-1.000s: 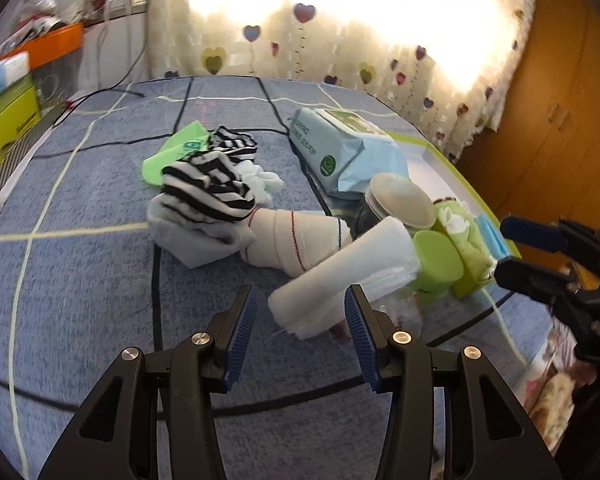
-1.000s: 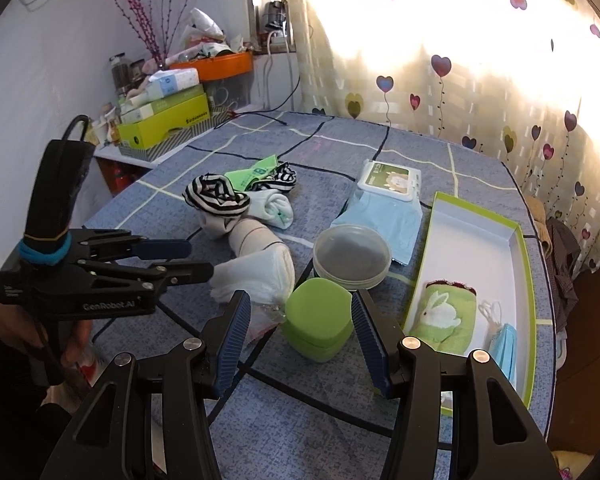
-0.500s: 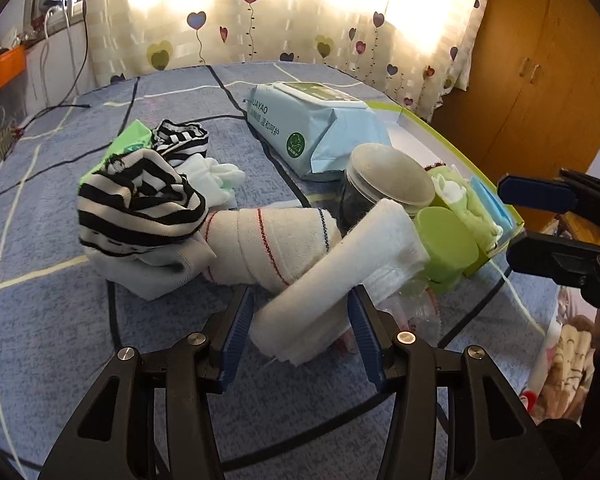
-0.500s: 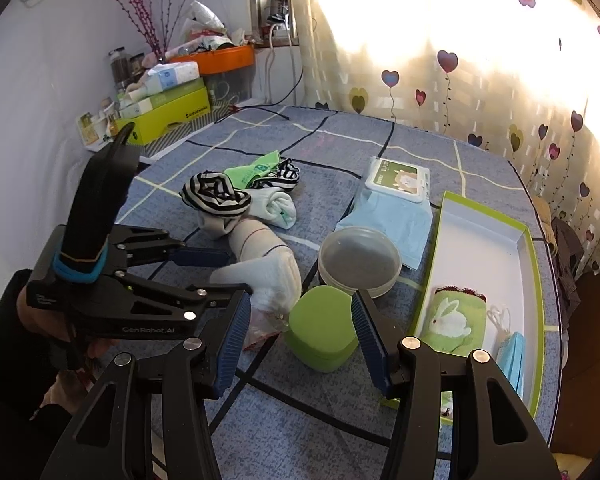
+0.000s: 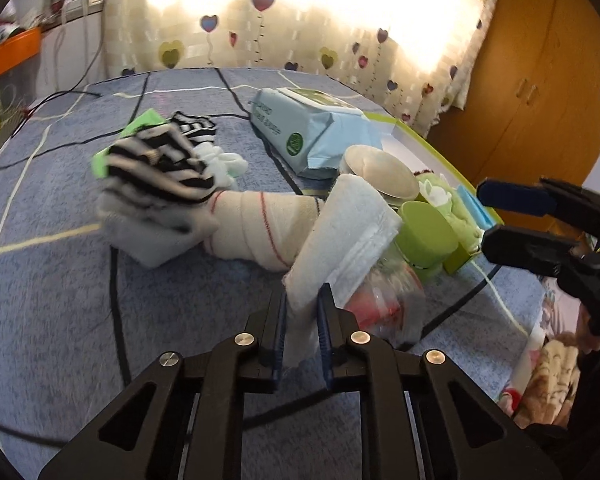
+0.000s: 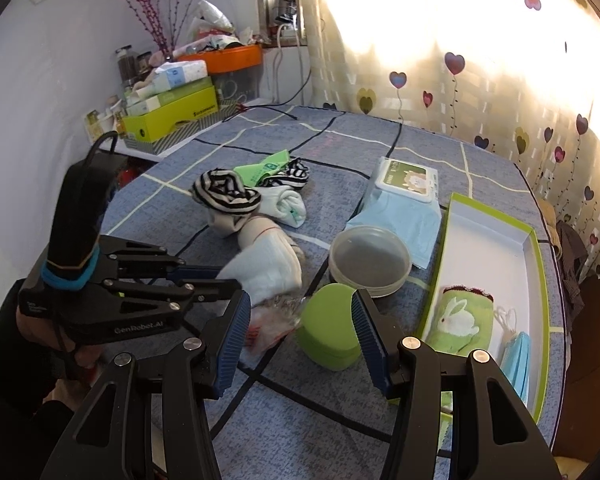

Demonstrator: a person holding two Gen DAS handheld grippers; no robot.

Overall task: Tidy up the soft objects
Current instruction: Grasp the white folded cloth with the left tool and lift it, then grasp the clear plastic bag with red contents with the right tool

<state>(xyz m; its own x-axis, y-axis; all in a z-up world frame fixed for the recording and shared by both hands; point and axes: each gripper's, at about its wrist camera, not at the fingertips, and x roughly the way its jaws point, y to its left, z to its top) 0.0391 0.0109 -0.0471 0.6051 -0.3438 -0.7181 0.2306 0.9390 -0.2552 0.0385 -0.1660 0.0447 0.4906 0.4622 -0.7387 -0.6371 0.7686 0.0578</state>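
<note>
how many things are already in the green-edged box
3 that show. In the green-edged box, all at its near end: a green rabbit towel, a white string-like bit beside it, and a blue face mask stack in the corner. More may be hidden beneath.

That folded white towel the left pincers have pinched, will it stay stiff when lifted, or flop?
Probably flop. The folded white towel is soft layered cloth, and the left gripper, whose jaws have just been closing, squeezes only its near end thin, so the far end likely sags. It looks light for its bulk. Its fuzzy surface should resist slipping, though the folds may come undone.
</note>
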